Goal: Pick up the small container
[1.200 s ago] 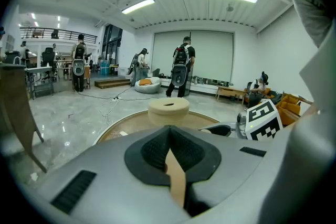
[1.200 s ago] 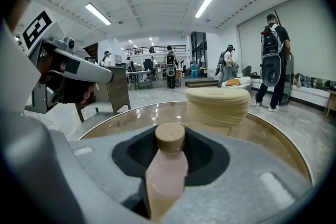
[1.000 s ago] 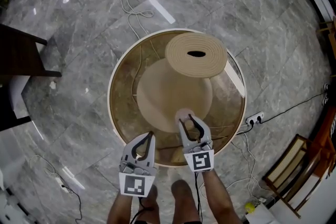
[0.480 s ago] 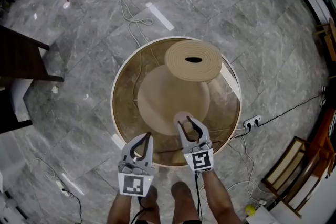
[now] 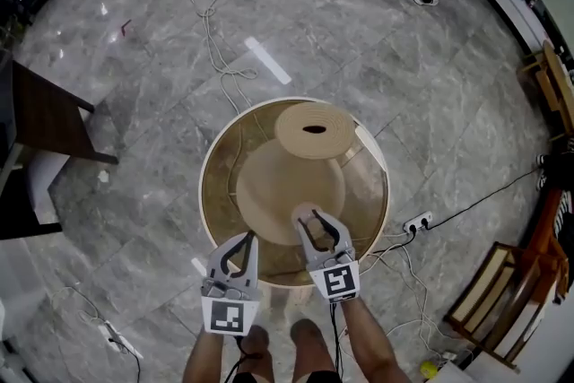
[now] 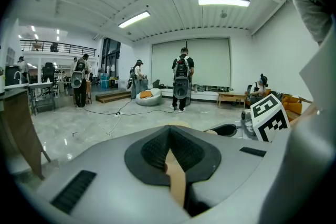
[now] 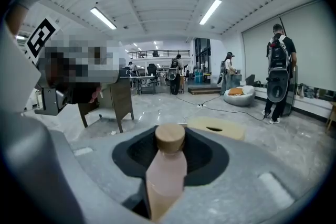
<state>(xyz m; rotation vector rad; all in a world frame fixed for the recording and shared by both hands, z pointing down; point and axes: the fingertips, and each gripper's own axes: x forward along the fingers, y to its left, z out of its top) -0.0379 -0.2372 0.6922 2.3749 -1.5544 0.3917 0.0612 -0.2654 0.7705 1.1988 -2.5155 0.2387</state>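
Two hand-held grippers are in frame; which one has the task's thing? (reader)

My right hand-held gripper (image 5: 316, 220). It is pinching the small container (image 7: 167, 170), one dark pad on each side of the pink body, below the wooden cap (image 7: 169, 138). (holder)

And the other one? (reader)

My left hand-held gripper (image 5: 249, 239) is just beside it. Its tips are pressed together and it holds nothing that I can make out; the tan sliver behind its pads is, I judge, the bench seen through the gap. (holder)

Which relation governs the coming move? (reader)

None of reach: the container sits inside the right jaws, so the right hand is the nearer one. Its long axis stands roughly upright, cap uppermost, crossing the line along which the jaws point. I judge that the next move only needs this pinch kept. (holder)

What does each view add? (reader)

The head view places both jaws over the near part of the round bench (image 5: 203, 193), with the woven disc (image 5: 314, 130) well beyond, but from above it cannot show how far the container is off the surface. The right gripper view alone shows the cap, the body and the pads' contact. (holder)
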